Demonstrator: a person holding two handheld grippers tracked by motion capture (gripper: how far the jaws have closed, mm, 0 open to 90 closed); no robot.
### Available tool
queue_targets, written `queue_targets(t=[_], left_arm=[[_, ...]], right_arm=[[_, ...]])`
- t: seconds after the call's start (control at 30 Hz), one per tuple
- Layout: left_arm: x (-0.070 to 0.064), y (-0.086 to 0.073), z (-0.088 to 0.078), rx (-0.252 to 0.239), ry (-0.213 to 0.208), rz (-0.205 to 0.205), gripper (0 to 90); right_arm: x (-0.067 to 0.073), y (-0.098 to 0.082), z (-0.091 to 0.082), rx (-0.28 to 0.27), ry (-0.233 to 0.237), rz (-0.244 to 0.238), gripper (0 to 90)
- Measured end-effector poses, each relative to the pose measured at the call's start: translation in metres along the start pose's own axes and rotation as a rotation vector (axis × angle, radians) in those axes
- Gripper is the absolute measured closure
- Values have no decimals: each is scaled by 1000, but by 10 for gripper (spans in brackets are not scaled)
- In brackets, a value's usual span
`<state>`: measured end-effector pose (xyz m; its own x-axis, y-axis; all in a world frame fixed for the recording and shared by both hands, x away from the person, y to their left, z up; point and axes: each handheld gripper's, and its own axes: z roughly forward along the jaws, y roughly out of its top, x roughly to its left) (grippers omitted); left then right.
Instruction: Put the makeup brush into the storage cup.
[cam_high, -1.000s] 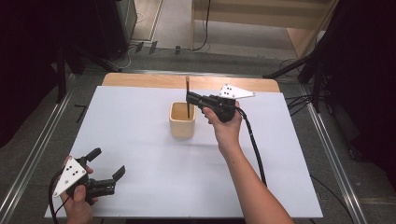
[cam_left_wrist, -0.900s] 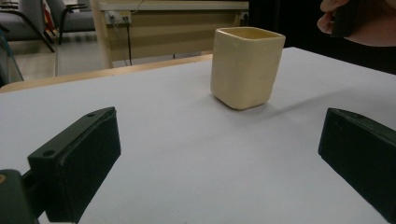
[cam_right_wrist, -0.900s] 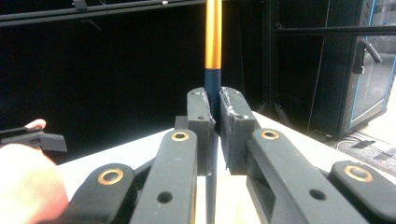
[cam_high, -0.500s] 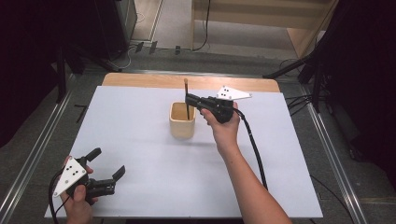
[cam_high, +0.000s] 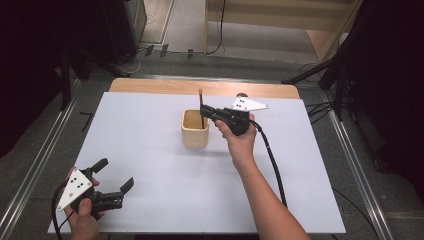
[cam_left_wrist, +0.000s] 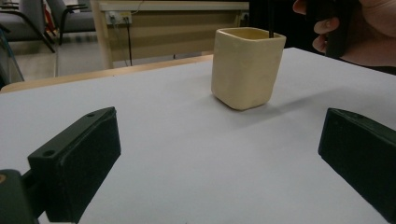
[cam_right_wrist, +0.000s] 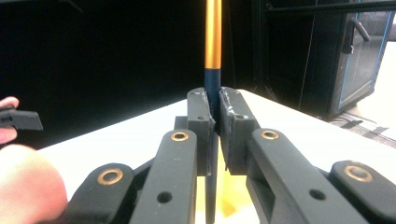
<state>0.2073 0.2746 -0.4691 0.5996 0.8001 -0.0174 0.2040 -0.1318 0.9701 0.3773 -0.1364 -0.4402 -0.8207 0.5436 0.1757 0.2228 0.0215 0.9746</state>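
Note:
A cream square cup (cam_high: 195, 129) stands near the middle of the white table (cam_high: 150, 150). My right gripper (cam_high: 204, 112) reaches in from the cup's right, level with its rim. It is shut on a thin upright stick (cam_high: 200, 100) whose lower end dips into the cup. In the right gripper view the pads (cam_right_wrist: 201, 116) pinch the stick's dark shaft below an orange band (cam_right_wrist: 213, 32), with the cup's yellow inside (cam_right_wrist: 224, 196) beneath. My left gripper (cam_high: 116, 173) rests at the near left corner, open and holding nothing. From the left gripper view the cup (cam_left_wrist: 245, 67) sits well ahead of the left gripper (cam_left_wrist: 219, 144).
The right gripper's cable (cam_high: 272, 160) trails along the table's right half. A bare wooden strip (cam_high: 200, 87) borders the far edge. Metal rails (cam_high: 35, 170) run along both sides on the floor, and a wooden cabinet (cam_high: 300, 20) stands behind.
The right gripper and its stick have sunk a little toward the cup. The left gripper has stayed where it was.

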Motion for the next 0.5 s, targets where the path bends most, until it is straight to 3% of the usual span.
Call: queue_targets(t=[0.5], left_arm=[[0,0,0,2,1,-2,0]], right_arm=[[-2,-20,4,43,-20,19,847]])
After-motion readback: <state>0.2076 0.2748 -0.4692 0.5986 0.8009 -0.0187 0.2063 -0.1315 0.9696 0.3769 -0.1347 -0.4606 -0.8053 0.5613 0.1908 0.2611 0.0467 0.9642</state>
